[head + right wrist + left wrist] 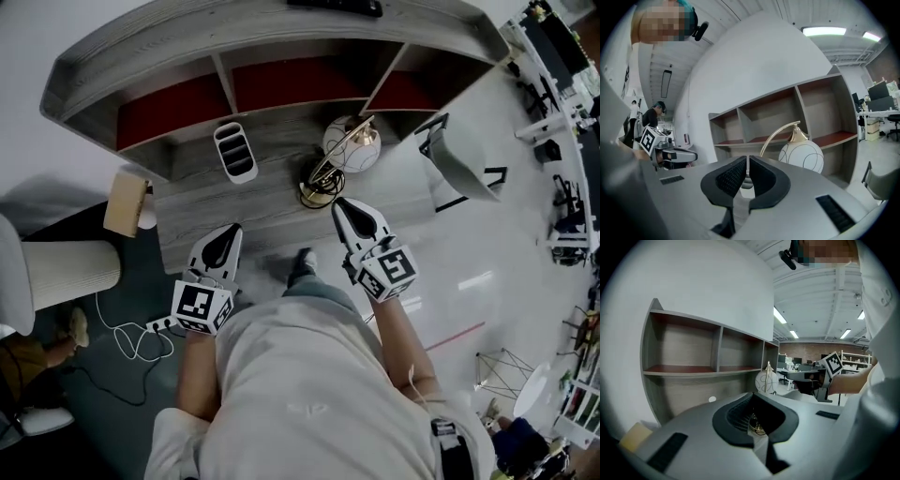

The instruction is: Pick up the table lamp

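I judge this the approach step: my left gripper [228, 232] and right gripper [343, 203] are both pressed together, empty. The table lamp [349, 146] stands on the bench [253, 211], just beyond the right one. Next I must spread its jaws around the lamp.

A: What does the room hold?
B: A grey wood-grain worktop [253, 214] against a white wall [717, 287], backed by a curved shelf unit [234, 37] with three compartments and reddish floors.
A: And around it?
B: A glossy pale floor [511, 272] with a darker patch [103, 417] at left — strip lights [824, 31] overhead.
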